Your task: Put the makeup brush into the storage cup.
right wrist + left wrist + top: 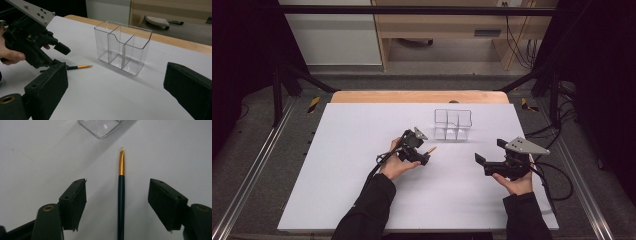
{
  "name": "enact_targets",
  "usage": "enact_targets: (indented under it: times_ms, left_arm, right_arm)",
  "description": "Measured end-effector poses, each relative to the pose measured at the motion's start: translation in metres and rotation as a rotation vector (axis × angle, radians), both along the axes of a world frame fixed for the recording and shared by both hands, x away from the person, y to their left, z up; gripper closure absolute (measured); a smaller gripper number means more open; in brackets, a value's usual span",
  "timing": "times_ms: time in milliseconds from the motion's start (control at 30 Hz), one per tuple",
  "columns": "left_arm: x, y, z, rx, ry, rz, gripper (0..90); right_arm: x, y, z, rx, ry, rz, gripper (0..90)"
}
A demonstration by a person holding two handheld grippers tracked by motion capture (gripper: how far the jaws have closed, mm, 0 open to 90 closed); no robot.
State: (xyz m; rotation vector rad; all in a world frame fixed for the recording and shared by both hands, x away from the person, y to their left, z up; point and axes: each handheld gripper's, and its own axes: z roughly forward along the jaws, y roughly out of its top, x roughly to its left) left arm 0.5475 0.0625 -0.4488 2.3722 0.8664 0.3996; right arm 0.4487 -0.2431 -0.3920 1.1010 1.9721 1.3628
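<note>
the brush [121,202] lies flat on the white table [362,190], just in front of the clear organizer [123,47] and apart from it. it has a thin dark handle, a gold metal collar and a small pale tip that points toward the organizer.

the left gripper [117,202] sits low over the brush, jaws apart with the handle running between them; neither pad touches it in the left gripper view. nothing stands between the jaws and the handle. the right gripper [488,156] rests to the right, well apart from the brush, jaws wide apart and holding nothing.

surroundings: the organizer is hard transparent plastic, upright, boxy with rounded corners, split by inner walls into compartments, one divider with a stepped top edge. all compartments look bare. it stands near the far middle of the table. the table cover is matte and smooth, laid over a wooden top whose edge shows at the far side. dark metal frame rails run along both sides, with cables on the floor to the right. pale wooden furniture stands beyond the table.
</note>
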Motion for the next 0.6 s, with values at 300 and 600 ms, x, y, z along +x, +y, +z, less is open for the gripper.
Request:
enact_targets:
  times_ms: [300, 600]
  left_arm:
    - [0.004, -0.004, -0.01, 0.018, 0.057, -0.008, 48.5]
    - [0.002, -0.005, -0.01, 0.035, 0.079, -0.027, 65.9]
  right_arm:
    - [0.0, 0.001, -0.001, -0.004, -0.001, 0.004, 5.8]
    - [0.0, 0.001, -0.001, -0.005, 0.001, 0.005, 5.8]
